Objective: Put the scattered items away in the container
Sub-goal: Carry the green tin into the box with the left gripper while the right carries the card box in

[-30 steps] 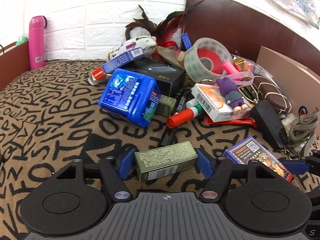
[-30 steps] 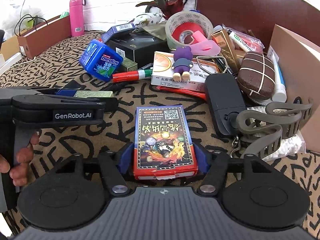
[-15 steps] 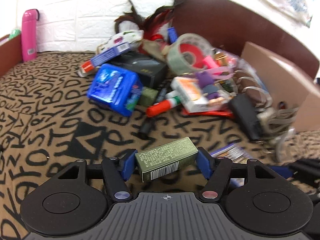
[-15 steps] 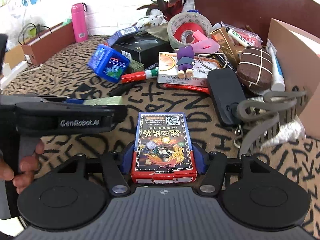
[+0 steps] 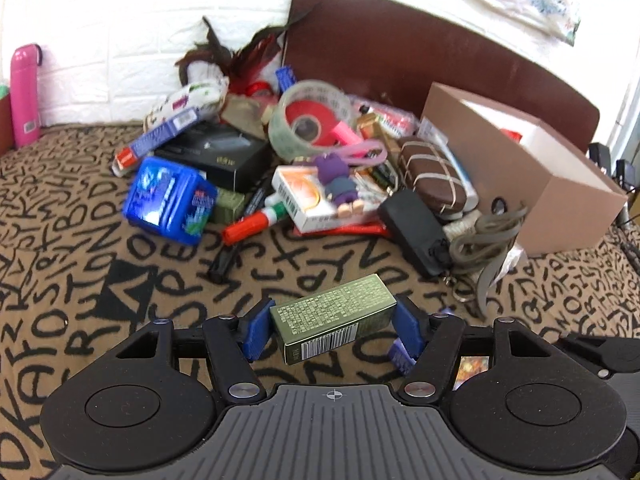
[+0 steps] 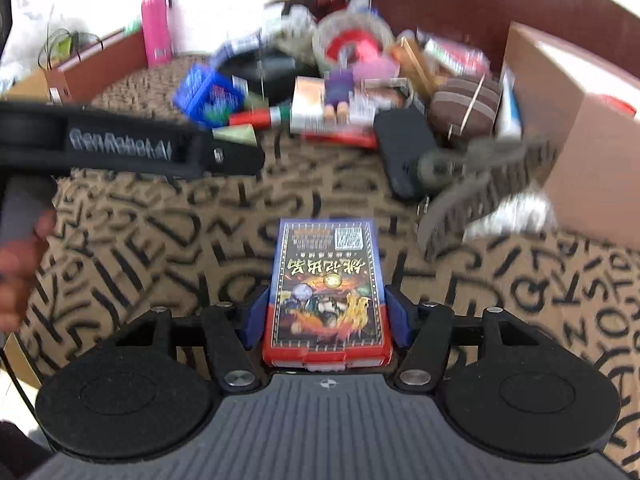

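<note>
My left gripper (image 5: 334, 326) is shut on a small olive-green box (image 5: 334, 322) and holds it above the letter-patterned cloth. My right gripper (image 6: 326, 320) is shut on a blue and red card box (image 6: 328, 288), also lifted off the cloth. The open brown cardboard box (image 5: 532, 168) stands at the right, ahead of both grippers; it also shows in the right wrist view (image 6: 580, 120). The left gripper's body (image 6: 120, 144) crosses the left of the right wrist view, with the green box's tip (image 6: 236, 134) showing.
A heap lies between the grippers and the headboard: blue mint tub (image 5: 168, 200), tape roll (image 5: 310, 120), black box (image 5: 216, 154), white box with purple figure (image 5: 324, 196), red marker (image 5: 256, 224), black case (image 5: 416, 232), brown striped pouch (image 5: 434, 178), grey strap (image 5: 484, 236). A pink bottle (image 5: 24, 96) stands far left.
Both grippers have lifted their boxes off the cloth and risen. The view has swung right, bringing the cardboard box into sight.
</note>
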Available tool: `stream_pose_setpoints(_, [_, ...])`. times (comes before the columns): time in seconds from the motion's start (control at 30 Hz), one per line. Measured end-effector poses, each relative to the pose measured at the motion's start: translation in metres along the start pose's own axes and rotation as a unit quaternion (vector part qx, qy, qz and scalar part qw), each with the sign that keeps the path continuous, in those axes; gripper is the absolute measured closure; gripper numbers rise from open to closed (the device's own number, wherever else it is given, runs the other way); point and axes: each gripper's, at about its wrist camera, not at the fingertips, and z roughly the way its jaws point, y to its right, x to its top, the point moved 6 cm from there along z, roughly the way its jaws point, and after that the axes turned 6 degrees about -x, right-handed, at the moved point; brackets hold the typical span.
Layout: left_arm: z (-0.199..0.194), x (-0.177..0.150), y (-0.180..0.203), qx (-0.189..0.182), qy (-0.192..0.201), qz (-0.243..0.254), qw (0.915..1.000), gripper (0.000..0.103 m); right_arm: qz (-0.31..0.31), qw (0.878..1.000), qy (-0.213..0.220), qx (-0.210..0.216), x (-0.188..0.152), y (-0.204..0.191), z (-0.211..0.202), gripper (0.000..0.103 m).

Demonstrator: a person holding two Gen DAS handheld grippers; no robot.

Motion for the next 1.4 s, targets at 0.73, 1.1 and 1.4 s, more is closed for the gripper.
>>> stream_pose_setpoints(0.73, [-0.017, 0.115, 0.11, -0.133, 0.079, 0.061, 0.9861, 0.037, 0.066, 0.986, 0.146, -0.054, 0.076, 0.095, -0.092, 0.039])
stream_pose_setpoints(1.1, [0.055, 0.197, 0.197, -0.173, 0.068, 0.089, 0.9784, 0.037, 0.094, 0.968, 0.163, -0.168, 0.137, 0.212, -0.101, 0.039])
stream_pose_setpoints(1.4, [0.155, 0.204, 0.204, -0.148, 0.002, 0.082, 0.9855, 0.037, 0.126, 0.974, 0.069, -0.174, 0.136, 0.278, -0.018, 0.039])
